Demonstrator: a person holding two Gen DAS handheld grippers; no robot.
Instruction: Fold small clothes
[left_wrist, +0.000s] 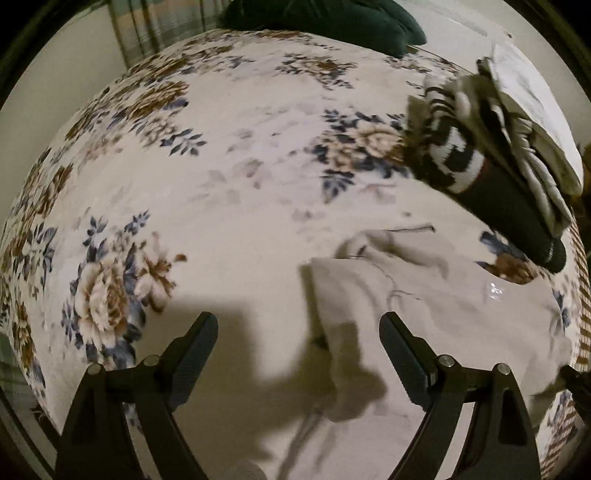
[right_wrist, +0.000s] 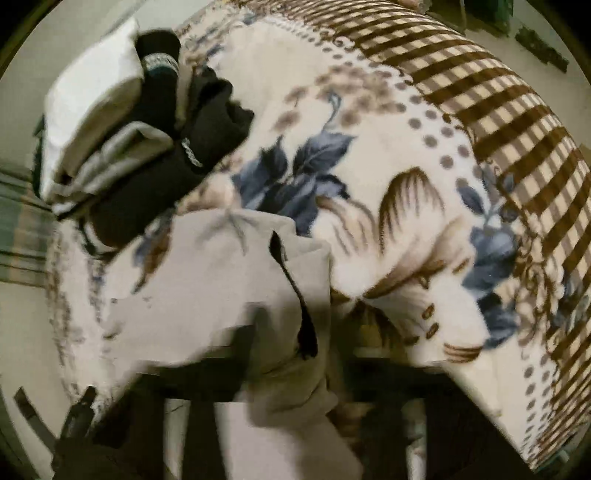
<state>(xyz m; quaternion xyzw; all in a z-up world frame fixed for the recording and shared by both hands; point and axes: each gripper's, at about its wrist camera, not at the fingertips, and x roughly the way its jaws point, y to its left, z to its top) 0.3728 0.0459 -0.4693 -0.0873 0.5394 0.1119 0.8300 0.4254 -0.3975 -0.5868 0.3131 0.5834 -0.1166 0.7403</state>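
Note:
A pale beige small garment lies crumpled on the floral blanket, at the right front of the left wrist view. My left gripper is open and empty, hovering over the garment's left edge. In the right wrist view the same beige garment fills the lower middle and drapes over my right gripper, whose fingers are blurred and mostly hidden under the cloth. A dark slit shows in the cloth.
A stack of folded clothes, striped, black and white, sits at the right; it shows at upper left in the right wrist view. A dark green cloth lies at the far edge. The blanket's checked border hangs off the edge.

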